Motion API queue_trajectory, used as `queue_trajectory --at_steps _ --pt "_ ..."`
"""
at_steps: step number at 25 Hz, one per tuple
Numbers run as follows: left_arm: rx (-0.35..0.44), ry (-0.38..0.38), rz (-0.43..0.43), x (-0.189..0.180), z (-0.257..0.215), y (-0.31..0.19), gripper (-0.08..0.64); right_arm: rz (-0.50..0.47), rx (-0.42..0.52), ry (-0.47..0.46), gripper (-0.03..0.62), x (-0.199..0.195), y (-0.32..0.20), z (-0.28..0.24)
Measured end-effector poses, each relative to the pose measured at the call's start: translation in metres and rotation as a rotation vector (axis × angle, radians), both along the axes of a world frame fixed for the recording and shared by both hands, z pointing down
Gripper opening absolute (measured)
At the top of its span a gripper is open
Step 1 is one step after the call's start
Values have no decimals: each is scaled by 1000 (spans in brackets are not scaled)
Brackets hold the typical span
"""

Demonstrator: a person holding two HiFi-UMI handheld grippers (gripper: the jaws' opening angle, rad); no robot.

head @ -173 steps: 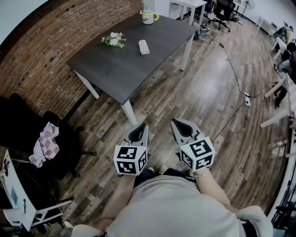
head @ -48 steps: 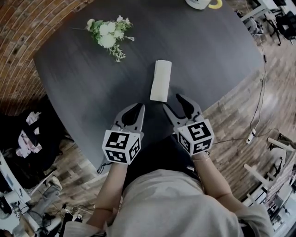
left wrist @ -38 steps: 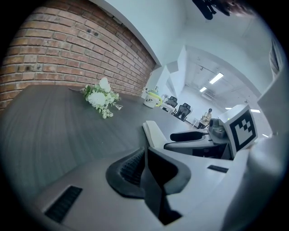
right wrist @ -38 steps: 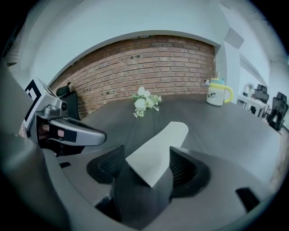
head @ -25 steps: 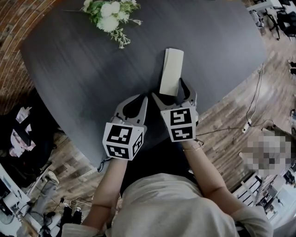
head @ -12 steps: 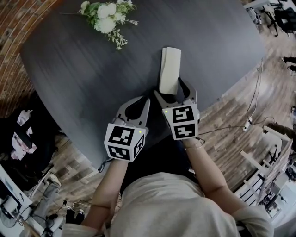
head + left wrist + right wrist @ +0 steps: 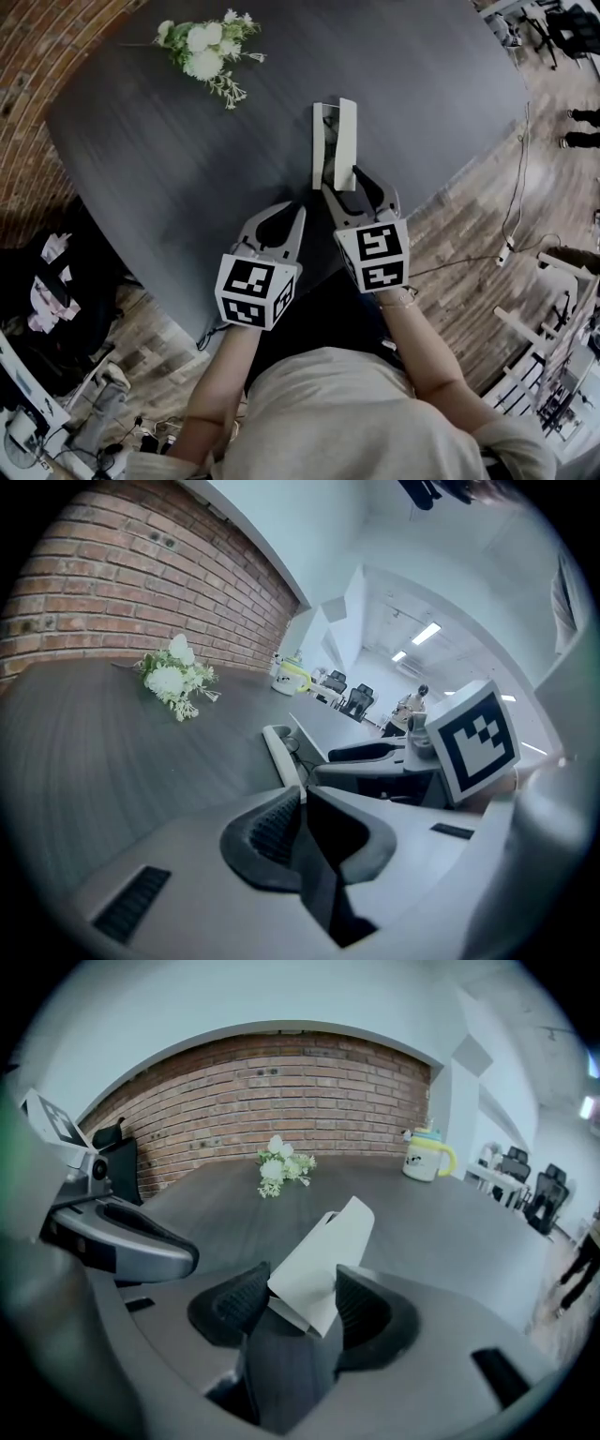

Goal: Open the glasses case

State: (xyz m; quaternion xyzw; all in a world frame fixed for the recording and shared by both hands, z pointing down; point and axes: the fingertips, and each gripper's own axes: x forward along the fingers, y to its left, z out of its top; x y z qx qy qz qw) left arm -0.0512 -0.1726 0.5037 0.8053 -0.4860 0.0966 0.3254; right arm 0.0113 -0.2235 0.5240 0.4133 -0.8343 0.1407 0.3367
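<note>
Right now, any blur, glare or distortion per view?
Head view: fisheye bows the edges of the table, corners vignetted, focus mostly sharp. Left gripper view: brick wall curves, ceiling lights blown out. Right gripper view: wall arcs too, white glasses case bright, picture rim dark.

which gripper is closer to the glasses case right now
Right. The right gripper has the near end of the glasses case between its fingers, which have just been closing. The left gripper is shut, short of the case and to its left.
</note>
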Motion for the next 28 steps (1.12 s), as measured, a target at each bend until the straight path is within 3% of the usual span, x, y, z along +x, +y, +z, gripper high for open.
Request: queue_trajectory --at_steps 6,15,22,28 --pt "25 -18 5 6 -12 -2 37 59 2 17 118 26 -2 -2" --pt "40 -52 24 17 -20 -6 37 165 -38 -18 34 78 -11 11" --pt "30 -60 41 28 -21 -10 37 203 -66 -94 32 97 -19 17" --pt "16 -59 36 27 -20 -15 37 218 -107 -163 107 99 -19 21"
